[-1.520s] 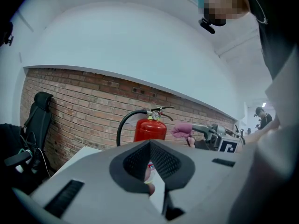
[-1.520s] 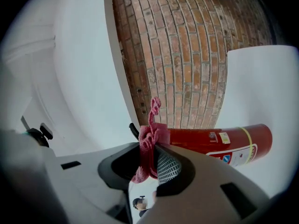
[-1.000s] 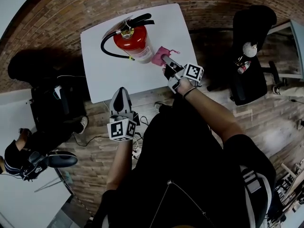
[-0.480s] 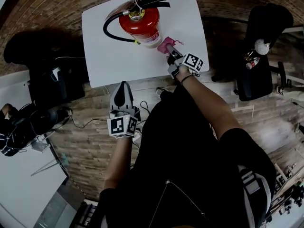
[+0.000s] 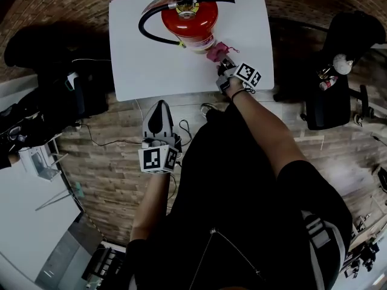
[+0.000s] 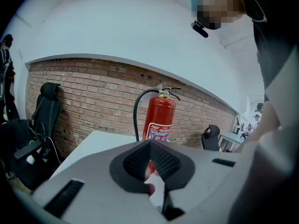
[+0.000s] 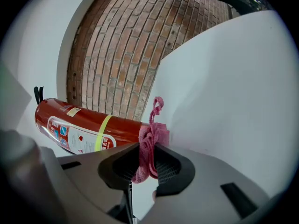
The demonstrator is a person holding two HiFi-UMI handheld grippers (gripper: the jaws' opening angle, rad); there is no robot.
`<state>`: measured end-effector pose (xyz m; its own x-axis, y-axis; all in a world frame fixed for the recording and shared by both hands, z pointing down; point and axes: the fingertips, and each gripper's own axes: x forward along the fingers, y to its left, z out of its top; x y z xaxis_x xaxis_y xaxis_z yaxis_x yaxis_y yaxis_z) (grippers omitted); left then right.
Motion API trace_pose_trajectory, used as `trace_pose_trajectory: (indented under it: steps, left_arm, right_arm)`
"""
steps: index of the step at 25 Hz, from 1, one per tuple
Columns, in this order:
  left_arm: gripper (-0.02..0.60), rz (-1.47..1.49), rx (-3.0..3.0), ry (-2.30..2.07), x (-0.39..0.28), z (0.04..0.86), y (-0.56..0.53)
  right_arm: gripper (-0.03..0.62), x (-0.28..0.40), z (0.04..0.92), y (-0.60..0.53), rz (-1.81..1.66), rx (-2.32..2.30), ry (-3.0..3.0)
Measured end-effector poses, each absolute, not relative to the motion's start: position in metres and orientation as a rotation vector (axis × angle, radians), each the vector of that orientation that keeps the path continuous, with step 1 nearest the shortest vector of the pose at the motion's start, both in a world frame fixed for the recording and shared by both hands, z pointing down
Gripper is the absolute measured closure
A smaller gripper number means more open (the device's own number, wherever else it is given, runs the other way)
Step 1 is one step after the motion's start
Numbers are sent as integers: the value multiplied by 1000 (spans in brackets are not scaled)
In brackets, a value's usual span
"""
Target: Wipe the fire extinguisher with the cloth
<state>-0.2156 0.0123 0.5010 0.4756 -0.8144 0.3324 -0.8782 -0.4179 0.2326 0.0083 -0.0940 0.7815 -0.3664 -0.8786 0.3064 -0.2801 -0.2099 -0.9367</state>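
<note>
Far left in the head view, a black chair (image 5: 45,47) stands on the rough brick-patterned floor (image 5: 109,180). Your left gripper (image 5: 159,106) sits left of centre, over that floor and short of the table. Its grey plastic shell tapers to a point aimed up the frame. In the left gripper view its ribbed black pads (image 6: 161,160) meet at the tips with nothing between them. Your left forearm runs straight up from the lower edge, with the marker cube over your hand.

At upper centre is the smooth white rectangular table (image 5: 139,59). On it stands the fire extinguisher (image 5: 189,18), upright. It is a glossy red metal cylinder with a white printed label (image 7: 74,136) and a yellow-green band (image 7: 102,133). A black hose (image 5: 147,32) curves off its left side, and a black lever handle sits on top.

Just right of the cylinder's base is the cloth (image 5: 216,51), pink, knitted and bunched, with a loose loop sticking up. Your right gripper (image 5: 225,67) is clamped on it. In the right gripper view the ribbed pads (image 7: 166,164) pinch the folded knit (image 7: 158,133). The cloth seems to press against the cylinder low down, though the contact itself is hard to confirm. Your right arm is stretched forward and upward to the table's near right corner, forearm bare, a dark band at the wrist.

At far right stands another black office chair (image 5: 338,71).
</note>
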Motion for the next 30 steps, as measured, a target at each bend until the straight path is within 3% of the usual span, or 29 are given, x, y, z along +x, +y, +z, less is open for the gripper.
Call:
trace_pose_trajectory:
  steps: [14,30]
  left_arm:
    - [574,221,2333,-1477,-229,505,29]
    - [574,182,2381,-1454,-214,485,28]
  right_arm:
    - [500,4,804,-99,-1657,-1493,1576]
    - [500,-1,751,-98,-1622,-1348,1560]
